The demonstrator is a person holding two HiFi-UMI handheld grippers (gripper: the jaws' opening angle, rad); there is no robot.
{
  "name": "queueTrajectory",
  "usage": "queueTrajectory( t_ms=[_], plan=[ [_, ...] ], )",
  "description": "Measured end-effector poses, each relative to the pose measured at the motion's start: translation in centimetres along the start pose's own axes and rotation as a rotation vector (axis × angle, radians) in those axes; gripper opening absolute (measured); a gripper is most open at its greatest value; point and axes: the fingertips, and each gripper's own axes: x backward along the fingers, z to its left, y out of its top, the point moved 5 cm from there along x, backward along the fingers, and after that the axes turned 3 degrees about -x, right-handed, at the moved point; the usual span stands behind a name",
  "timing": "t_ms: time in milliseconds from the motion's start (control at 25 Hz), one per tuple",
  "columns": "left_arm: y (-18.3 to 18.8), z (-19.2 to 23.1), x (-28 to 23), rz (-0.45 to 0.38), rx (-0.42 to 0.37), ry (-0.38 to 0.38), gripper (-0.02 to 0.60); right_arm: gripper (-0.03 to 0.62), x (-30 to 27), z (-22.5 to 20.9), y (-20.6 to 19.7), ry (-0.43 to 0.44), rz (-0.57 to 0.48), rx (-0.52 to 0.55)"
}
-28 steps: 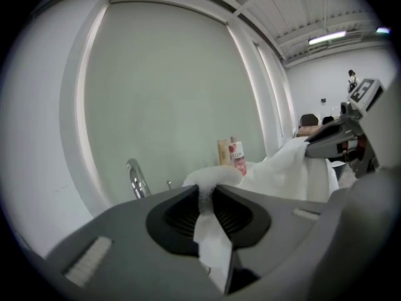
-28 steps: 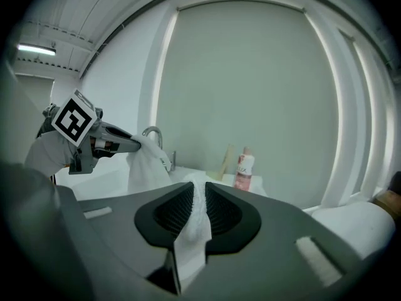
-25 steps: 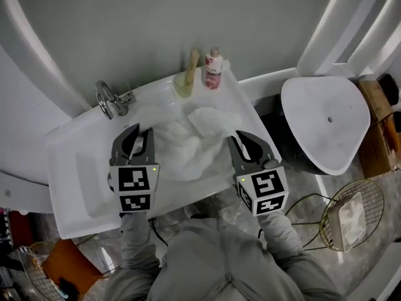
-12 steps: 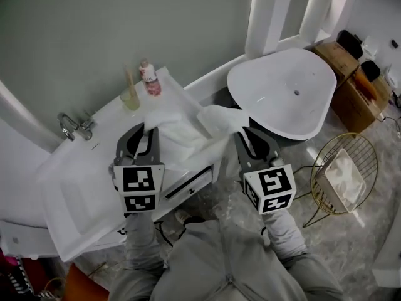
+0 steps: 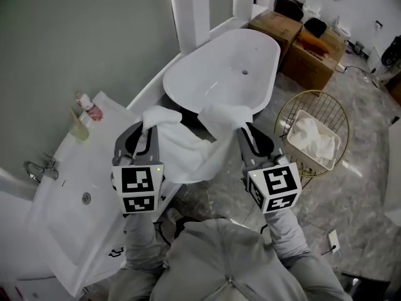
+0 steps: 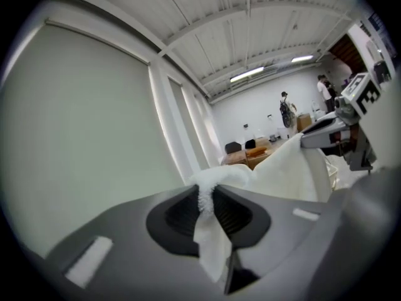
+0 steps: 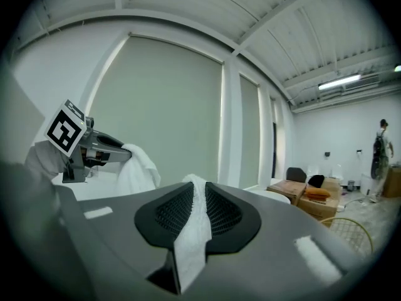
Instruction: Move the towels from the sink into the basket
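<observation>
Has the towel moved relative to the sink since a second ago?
Yes. The towel, then lying in the sink, now hangs between the left gripper and right gripper, right of the sink, nearer the basket.

A pale grey-green wall (image 5: 75, 36) is broken by white pillars (image 5: 190, 11). A white freestanding bathtub (image 5: 219, 74) stands before it on a grey marbled floor (image 5: 357, 193). Cardboard boxes (image 5: 313, 64) sit beyond the tub. Overhead, a white beamed ceiling (image 6: 250, 24) carries lit strip lights (image 6: 246, 74).
</observation>
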Motion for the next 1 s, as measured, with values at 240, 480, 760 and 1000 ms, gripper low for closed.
queueTrajectory(
  t_ms=[240,480,760,1000],
  plan=[
    [4.4,-7.2,-5.0,-0.075,-0.048,-0.187,0.117,0.057,5.3,-6.9,-0.6,-0.209,0.011,-0.02],
    [8.9,-15.4,-9.2,-0.154,-0.109,-0.392,0.117,0.057,11.4,-12.8,-1.9,-0.435,0.037,-0.065],
    [12.4,-24.9,-14.2,-0.21,-0.147,-0.612,0.117,0.057,16.2,-18.7,-3.7,-0.65,0.085,-0.103],
    [15.1,-31.6,-18.5,-0.253,-0.165,-0.762,0.117,0.057,18.6,-23.9,-4.8,-0.812,0.111,-0.129]
  ],
)
